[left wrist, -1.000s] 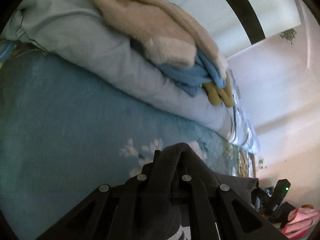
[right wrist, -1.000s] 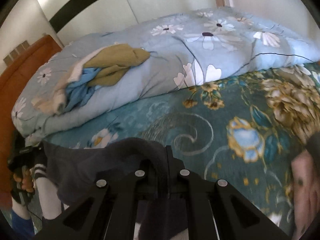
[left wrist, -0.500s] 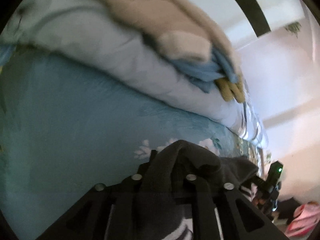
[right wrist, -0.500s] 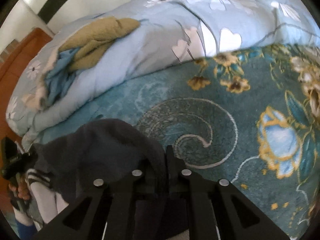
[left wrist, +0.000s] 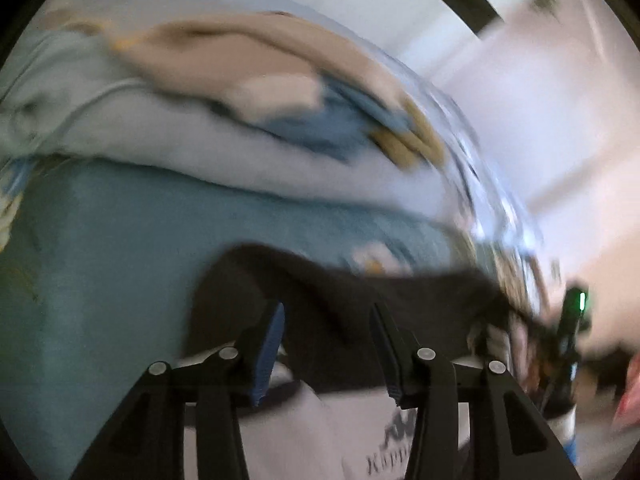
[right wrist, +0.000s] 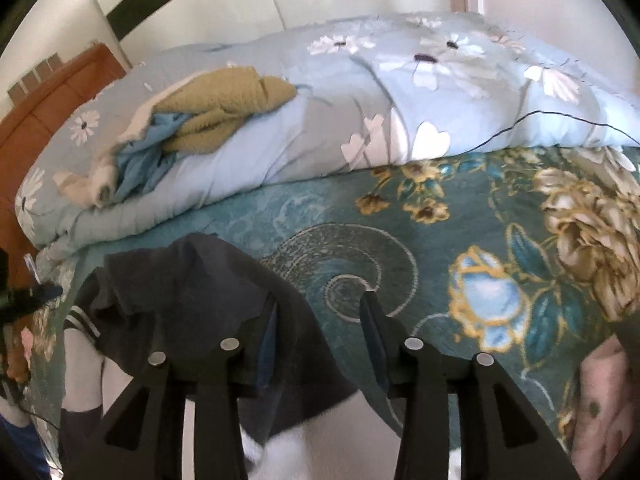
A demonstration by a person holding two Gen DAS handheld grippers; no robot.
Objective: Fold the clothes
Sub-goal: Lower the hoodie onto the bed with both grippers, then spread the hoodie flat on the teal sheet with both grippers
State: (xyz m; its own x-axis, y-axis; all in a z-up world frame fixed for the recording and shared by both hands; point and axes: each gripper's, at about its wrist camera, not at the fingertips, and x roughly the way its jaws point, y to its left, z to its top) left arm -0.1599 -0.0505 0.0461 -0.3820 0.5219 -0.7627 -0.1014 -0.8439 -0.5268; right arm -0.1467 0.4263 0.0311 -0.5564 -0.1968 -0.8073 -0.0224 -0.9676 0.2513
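A dark grey and white garment [right wrist: 192,292] lies on the teal floral bedspread [right wrist: 460,272], its dark part folded over the white part. My right gripper [right wrist: 320,320] is open just above the garment's right edge, holding nothing. In the blurred left wrist view the same garment [left wrist: 340,312] lies in front of my left gripper [left wrist: 328,328], which is open with the cloth between and under its fingers. White fabric with dark lettering [left wrist: 380,452] shows beneath it.
A rolled light-blue floral quilt [right wrist: 360,92] lies along the back of the bed with a pile of tan, blue and cream clothes [right wrist: 192,128] on it. A pink garment [right wrist: 600,400] lies at the right. An orange headboard [right wrist: 48,104] stands at left.
Both grippers have opened and let go of the dark garment, which now lies folded on the bed. The left view has swung and blurred.
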